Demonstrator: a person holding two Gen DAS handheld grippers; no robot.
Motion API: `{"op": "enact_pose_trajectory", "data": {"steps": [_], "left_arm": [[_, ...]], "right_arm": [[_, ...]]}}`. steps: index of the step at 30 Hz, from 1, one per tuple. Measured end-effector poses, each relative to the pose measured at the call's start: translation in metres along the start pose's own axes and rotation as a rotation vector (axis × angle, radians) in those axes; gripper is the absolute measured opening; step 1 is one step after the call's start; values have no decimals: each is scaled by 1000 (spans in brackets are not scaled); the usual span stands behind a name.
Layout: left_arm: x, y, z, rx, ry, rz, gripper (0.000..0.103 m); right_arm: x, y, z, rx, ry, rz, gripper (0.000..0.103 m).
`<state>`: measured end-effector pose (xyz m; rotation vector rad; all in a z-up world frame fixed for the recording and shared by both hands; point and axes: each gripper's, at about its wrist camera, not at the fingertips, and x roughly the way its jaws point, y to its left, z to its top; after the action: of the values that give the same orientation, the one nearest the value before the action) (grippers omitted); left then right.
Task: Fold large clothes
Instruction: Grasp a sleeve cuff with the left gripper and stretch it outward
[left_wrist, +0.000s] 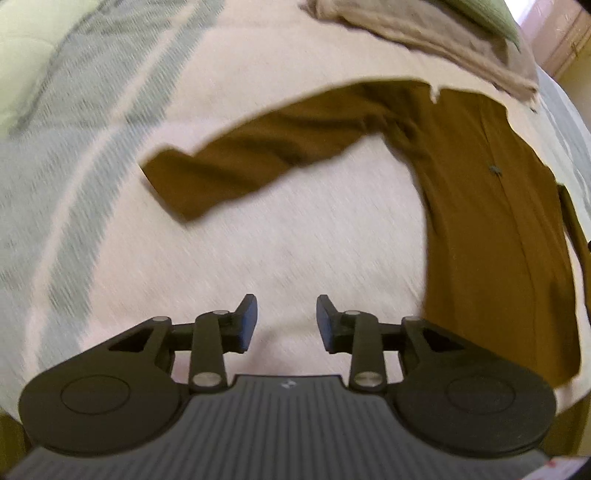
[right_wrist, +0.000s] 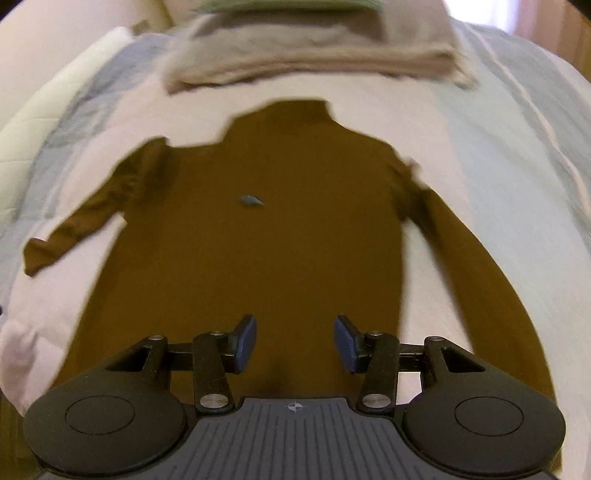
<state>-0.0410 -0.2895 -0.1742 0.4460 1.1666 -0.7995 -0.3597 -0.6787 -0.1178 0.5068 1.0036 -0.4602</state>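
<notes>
Brown shirt (right_wrist: 266, 236) lies flat on the bed (left_wrist: 295, 240), both sleeves spread; no fold made. Left tongs (left_wrist: 286, 323) and right tongs (right_wrist: 294, 343) stand apart, empty.

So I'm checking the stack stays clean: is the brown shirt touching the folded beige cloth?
Apart. The right wrist view shows a strip of pale bedcover between the brown shirt collar and the folded beige cloth.

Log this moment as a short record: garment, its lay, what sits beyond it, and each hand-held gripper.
garment: brown long-sleeved top
lay: spread flat on the bed cover, both sleeves out to the sides
beyond the collar: folded beige cloth
left hand-held gripper: open, nothing between the pads, over bare cover beside the top
right hand-held gripper: open, nothing held, over the top's lower part
</notes>
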Motion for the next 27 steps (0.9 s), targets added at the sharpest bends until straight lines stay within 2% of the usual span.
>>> {"op": "enact_pose_trajectory", "data": {"steps": [5,11,16,20,22,23,24,25,27], "left_arm": [[8,52,37,-16,-51,34,43],[40,121,68,-36,-49,38,49],[78,160,88,-56,-20,-8,52],[106,175,96,-145,-18,-129,52],[117,172,99,-125,-14,-173,38],[122,170,100,-104,-8,-188,14],[124,166,102,-87,5,-186,3],[120,166,102,-81,8,-189,3],[101,171,105,-88,-38,-173,3]], "right_arm": [[30,56,23,-78,-14,16,45],[72,135,35,-100,5,21,46],[110,195,43,-139,28,66,46],[140,231,46,-167,51,88,46],[151,241,48,-178,63,81,46],[154,244,49,-179,67,78,46],[157,246,50,-179,69,75,46],[158,247,51,-177,73,69,46],[156,246,53,-164,74,55,46]]}}
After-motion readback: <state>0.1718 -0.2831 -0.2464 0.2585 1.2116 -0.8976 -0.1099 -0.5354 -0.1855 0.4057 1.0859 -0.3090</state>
